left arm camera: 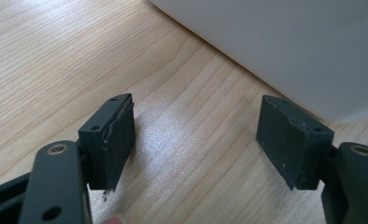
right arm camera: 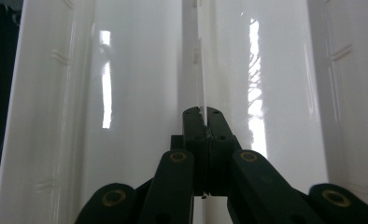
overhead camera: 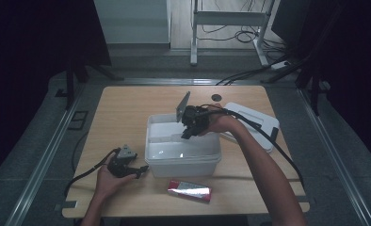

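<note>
A white plastic box (overhead camera: 183, 162) stands open in the middle of the wooden table (overhead camera: 122, 117). A thin white divider (overhead camera: 165, 138) runs across its inside. My right gripper (overhead camera: 187, 134) reaches down into the box from the right. In the right gripper view its jaws (right arm camera: 203, 114) are shut on the top edge of the divider (right arm camera: 201, 70), with glossy box walls (right arm camera: 126, 93) on both sides. My left gripper (overhead camera: 141, 170) rests on the table just left of the box's front corner. Its jaws (left arm camera: 196, 144) stand open over bare wood, with the box wall (left arm camera: 289, 51) close ahead.
The white lid (overhead camera: 256, 123) lies flat to the right of the box, under my right forearm. A red packet (overhead camera: 189, 190) lies near the table's front edge. A small black disc (overhead camera: 216, 97) sits at the back. Cables trail from both grippers.
</note>
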The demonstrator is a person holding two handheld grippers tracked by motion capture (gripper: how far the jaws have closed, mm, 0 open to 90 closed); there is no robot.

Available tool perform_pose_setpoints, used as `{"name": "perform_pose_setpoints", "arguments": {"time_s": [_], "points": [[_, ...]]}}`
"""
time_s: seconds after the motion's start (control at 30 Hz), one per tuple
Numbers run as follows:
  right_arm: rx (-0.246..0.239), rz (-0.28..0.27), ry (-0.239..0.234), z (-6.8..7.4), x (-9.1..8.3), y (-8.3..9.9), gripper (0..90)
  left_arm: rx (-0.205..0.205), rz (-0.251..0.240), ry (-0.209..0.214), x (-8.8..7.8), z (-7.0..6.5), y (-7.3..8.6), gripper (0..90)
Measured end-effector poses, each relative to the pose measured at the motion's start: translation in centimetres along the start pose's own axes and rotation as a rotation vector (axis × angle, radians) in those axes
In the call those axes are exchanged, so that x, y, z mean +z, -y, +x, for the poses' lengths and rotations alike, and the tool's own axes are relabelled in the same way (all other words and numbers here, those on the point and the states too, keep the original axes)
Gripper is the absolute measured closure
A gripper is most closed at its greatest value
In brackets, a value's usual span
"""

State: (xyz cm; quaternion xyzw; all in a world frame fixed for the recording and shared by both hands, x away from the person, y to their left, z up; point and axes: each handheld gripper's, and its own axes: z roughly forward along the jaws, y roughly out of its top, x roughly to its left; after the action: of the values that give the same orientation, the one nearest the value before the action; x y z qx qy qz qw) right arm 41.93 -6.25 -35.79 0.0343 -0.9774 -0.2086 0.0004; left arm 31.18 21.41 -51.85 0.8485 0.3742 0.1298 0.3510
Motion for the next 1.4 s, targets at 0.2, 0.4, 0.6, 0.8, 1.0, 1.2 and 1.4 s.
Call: {"name": "perform_pose_setpoints", "arguments": {"time_s": [0.2,0.4,0.6,0.8,1.0,1.2,1.4], "points": [[-0.009,-0.064,0.017,0.3,-1.9,-0.2,88.9,-0.001,0.0,0.001,0.0,0.0,0.0,28.2],[-0.003,-0.102,0.056,0.6,-4.2,0.3,88.9,-0.002,-0.001,0.004,0.0,0.0,0.0,28.1],[0.009,-0.125,0.074,1.0,-6.0,0.9,88.9,-0.003,-0.001,0.005,0.0,0.0,0.0,28.2],[0.024,-0.127,0.102,1.3,-7.7,1.8,88.9,-0.002,-0.001,0.004,0.0,0.0,0.0,28.1],[0.042,-0.12,0.128,1.7,-8.9,3.3,88.9,-0.002,-0.001,0.005,0.0,0.0,0.0,28.2],[0.089,-0.115,0.154,2.0,-10.0,5.8,88.9,-0.002,0.0,0.006,0.0,0.0,0.0,28.2],[0.138,-0.118,0.175,2.5,-10.9,8.6,88.9,-0.003,-0.001,0.005,0.0,0.0,0.0,28.2]]}}
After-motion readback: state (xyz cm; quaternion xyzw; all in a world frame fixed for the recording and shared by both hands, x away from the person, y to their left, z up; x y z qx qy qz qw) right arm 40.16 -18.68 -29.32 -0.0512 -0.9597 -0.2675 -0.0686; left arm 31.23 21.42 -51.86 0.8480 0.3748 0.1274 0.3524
